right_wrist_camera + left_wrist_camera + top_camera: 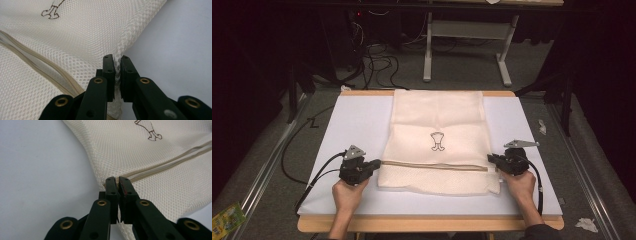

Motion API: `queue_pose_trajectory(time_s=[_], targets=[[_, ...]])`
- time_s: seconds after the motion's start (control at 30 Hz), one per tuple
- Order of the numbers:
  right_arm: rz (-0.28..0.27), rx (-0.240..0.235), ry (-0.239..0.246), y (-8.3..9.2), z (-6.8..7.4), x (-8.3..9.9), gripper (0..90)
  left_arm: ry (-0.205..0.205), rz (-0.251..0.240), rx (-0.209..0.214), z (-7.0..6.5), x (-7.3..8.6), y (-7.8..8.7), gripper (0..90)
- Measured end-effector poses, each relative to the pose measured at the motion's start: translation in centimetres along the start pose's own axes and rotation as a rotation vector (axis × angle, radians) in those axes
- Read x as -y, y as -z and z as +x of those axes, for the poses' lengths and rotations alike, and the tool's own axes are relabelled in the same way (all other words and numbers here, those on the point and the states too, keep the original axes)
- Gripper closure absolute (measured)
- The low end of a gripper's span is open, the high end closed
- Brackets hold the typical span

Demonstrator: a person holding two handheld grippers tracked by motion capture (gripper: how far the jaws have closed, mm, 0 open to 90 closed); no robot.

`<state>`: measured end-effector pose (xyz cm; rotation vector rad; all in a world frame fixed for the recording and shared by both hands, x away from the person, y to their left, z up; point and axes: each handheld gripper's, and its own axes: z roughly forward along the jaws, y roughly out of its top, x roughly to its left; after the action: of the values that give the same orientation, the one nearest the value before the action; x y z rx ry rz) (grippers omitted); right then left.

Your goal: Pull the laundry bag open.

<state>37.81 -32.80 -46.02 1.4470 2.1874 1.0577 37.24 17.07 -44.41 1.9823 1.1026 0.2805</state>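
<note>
Two grippers work one cream mesh laundry bag (439, 145), and we hold one in each hand. Starting at the left, our left hand (346, 194) rests on the white tabletop (357, 125) and carries the left gripper (373, 166), whose tips meet the bag's left edge just where the beige zipper (434, 165) begins. In the left gripper view the black fingers (111, 188) stand nearly together, clenched on the mesh at that zipper end, with the fabric's edge pinched between them.

Moving across, the bag lies flat in the middle of the tabletop, its long side running away from us and its far end reaching the tabletop's far edge. A small dark printed figure (438, 141) sits near its centre, and the zipper runs straight across the bag below that print, from one gripper to the other.

At the right, our right hand (523, 186) holds the right gripper (490, 159) against the bag's right edge, close to the zipper's other end. In the right gripper view its fingers (109, 67) show a narrow gap with a thin fold of mesh caught in it, so they grip the bag's side seam
</note>
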Motion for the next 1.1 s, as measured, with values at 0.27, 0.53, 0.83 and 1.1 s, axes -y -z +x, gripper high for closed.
queue_pose_trajectory(time_s=[0.27,0.53,0.83,1.1], targets=[[0.009,0.005,0.004,-0.1,0.2,0.3,80.2,-0.013,-0.001,-0.008,-0.3,0.3,0.0,86.4],[0.005,0.019,0.009,0.4,0.3,0.4,66.5,-0.013,-0.012,-0.006,-0.4,0.4,-0.6,84.3],[-0.069,0.056,0.010,1.6,0.2,0.2,51.3,-0.023,-0.112,-0.027,-0.4,0.0,0.6,69.8],[-0.195,0.071,-0.036,3.3,-0.6,0.3,40.0,-0.015,-0.152,-0.038,0.0,-1.1,1.9,59.8]])
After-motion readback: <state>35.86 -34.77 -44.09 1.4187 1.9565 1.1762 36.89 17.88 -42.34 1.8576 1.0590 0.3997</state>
